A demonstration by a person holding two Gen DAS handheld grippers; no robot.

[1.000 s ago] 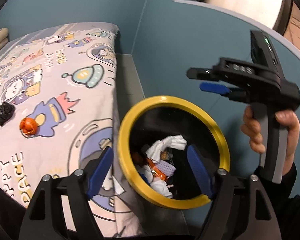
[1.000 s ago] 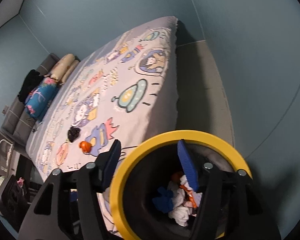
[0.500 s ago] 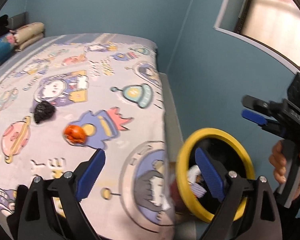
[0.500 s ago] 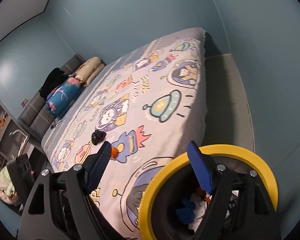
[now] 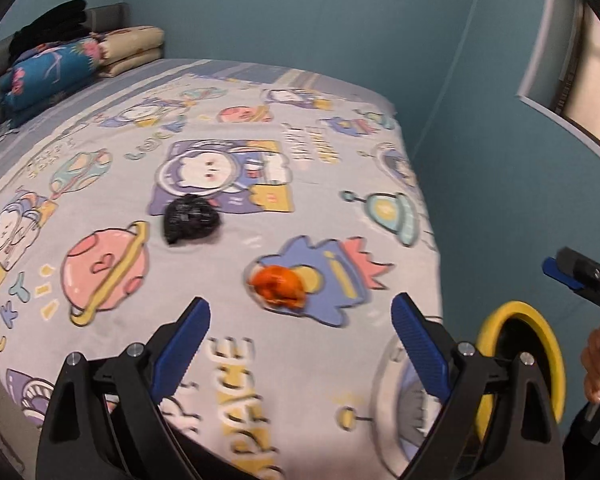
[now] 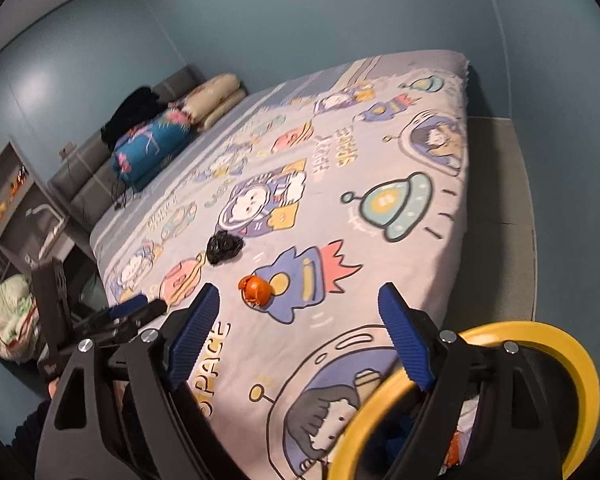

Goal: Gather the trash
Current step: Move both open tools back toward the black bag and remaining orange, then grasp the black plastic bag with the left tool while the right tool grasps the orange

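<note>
On the cartoon-print bed [image 5: 204, 288] lie orange [image 5: 278, 286] and black scraps [image 5: 190, 220]; left jaws open, right opening, both empty.

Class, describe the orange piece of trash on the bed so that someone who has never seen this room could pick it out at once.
Start at the bed with the cartoon space-print sheet, and go to the side nearest the yellow-rimmed bin. There, on a blue figure with a pink crown, lies the orange crumpled wrapper. The only other loose piece, a black crumpled bag, lies farther from the bin and is dark, not orange.
</note>
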